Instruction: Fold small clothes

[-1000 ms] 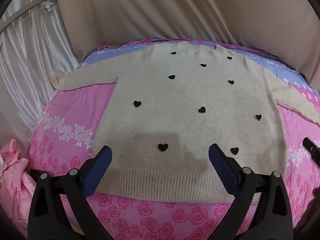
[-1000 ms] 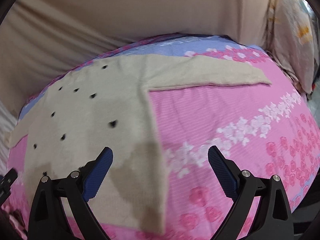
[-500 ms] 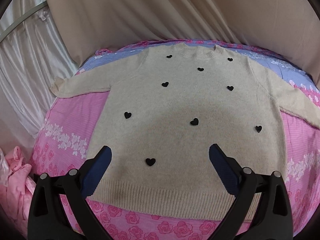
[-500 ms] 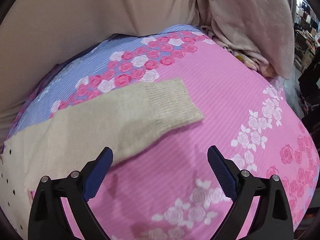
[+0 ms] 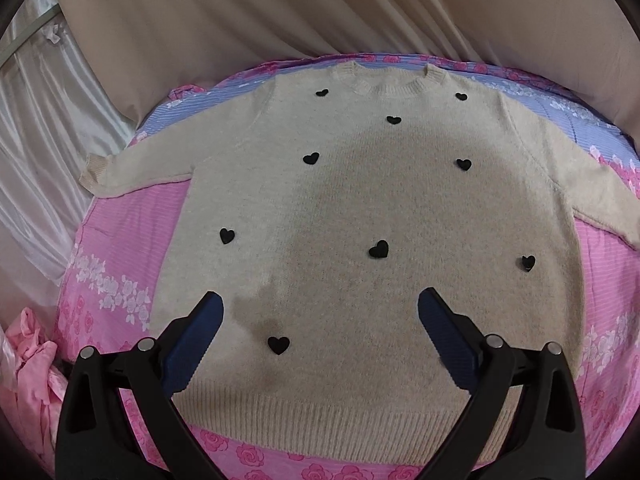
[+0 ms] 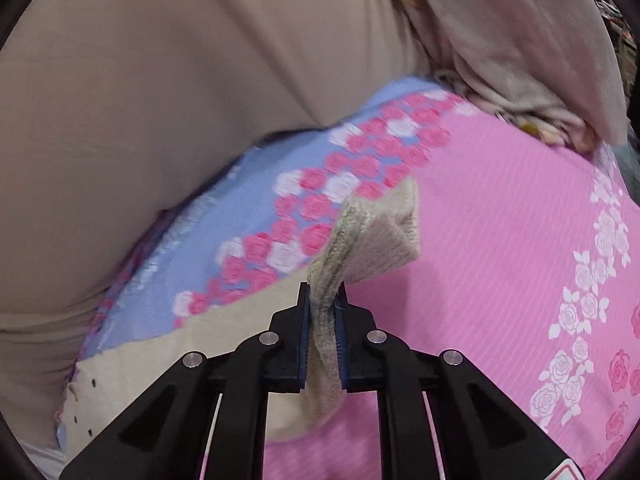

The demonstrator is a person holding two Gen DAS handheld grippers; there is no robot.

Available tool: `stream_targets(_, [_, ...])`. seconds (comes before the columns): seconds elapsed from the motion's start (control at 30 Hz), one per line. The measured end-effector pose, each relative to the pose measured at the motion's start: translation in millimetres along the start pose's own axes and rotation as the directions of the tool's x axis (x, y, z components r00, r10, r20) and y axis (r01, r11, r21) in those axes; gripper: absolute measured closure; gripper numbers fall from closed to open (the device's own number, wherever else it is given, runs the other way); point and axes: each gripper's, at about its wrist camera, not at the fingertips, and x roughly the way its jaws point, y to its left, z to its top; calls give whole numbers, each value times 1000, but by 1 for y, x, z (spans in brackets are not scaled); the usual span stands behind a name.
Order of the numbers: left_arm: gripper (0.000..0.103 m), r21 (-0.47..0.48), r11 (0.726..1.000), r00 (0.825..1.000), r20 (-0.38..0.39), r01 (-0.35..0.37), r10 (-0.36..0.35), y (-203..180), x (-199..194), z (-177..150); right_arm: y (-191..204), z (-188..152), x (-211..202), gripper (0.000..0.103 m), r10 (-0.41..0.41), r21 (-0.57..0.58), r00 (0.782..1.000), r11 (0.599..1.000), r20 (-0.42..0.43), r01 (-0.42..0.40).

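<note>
Pinching the ribbed cuff [image 6: 376, 232] of a soft beige sweater [image 5: 360, 208] in the right gripper [image 6: 323, 296], jaws clamped tight on bunched knit.

Lying flat and face up on the pink flowered bedsheet [image 5: 120, 248], collar toward the far drape [image 5: 280, 12], black hearts [image 5: 379, 249] scattered over the front, one sleeve [image 5: 132, 164] stretched out to the side. Hovering above the lower front near the ribbed hem [image 5: 340, 424], the left gripper [image 5: 320, 312] with jaws spread wide and holding nothing. Likely light, limp and a little stretchy: no stiffness to carry a fold, so prone to sagging and trailing when lifted by a single point. Fuzzy knit, probably not slippery against the blue pads [image 6: 305, 320]. Best hold at thick ribbed edges such as cuff, hem or collar, or at a shoulder seam; risk of pulling the body askew if the sleeve is dragged rather than lifted across.
</note>
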Motion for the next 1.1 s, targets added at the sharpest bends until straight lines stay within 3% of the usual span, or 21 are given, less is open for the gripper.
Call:
stream_targets(0.13, [7, -19, 999, 999, -4, 39, -39, 3, 4, 1, 101, 13, -45, 92, 185, -173, 982, 969, 38, -176])
stream_targets(0.27, [7, -48, 996, 997, 9, 76, -75, 13, 3, 1, 215, -2, -75, 92, 355, -342, 935, 876, -15, -339])
stream_targets(0.33, [7, -71, 994, 996, 20, 85, -83, 22, 3, 0, 275, -23, -82, 92, 427, -394, 901, 816, -81, -422])
stream_targets(0.47, [7, -125, 988, 996, 31, 89, -86, 45, 5, -2, 372, -84, -75, 92, 460, -499, 862, 707, -213, -501])
stream_targets(0.57, [7, -184, 980, 997, 30, 80, -76, 69, 9, -6, 425, -144, -54, 92, 427, -547, 844, 643, -325, -536])
stream_targets(0.67, [7, -253, 965, 998, 18, 65, -62, 98, 18, -12, 462, -211, -27, 92, 358, -586, 832, 593, -424, -553])
stream_targets(0.73, [7, -295, 954, 999, 9, 54, -54, 115, 24, -17, 477, -252, -11, 91, 299, -622, 836, 562, -461, -544])
stream_targets(0.87, [7, -372, 927, 999, -6, 46, -51, 149, 39, -22, 493, -335, 15, 84, 145, -690, 830, 490, -538, -533])
stream_targets(0.9, [7, -389, 920, 998, -6, 50, -57, 156, 42, -21, 490, -347, 13, 78, 126, -704, 834, 478, -537, -525])
stream_targets(1.0, [7, -481, 872, 995, 9, 92, -100, 191, 56, -16, 474, -360, -3, 58, 155, -698, 824, 461, -545, -549])
stream_targets(1.1, [7, -604, 786, 989, 24, 132, -148, 242, 85, 0, 445, -360, -28, 54, 176, -701, 822, 446, -542, -557])
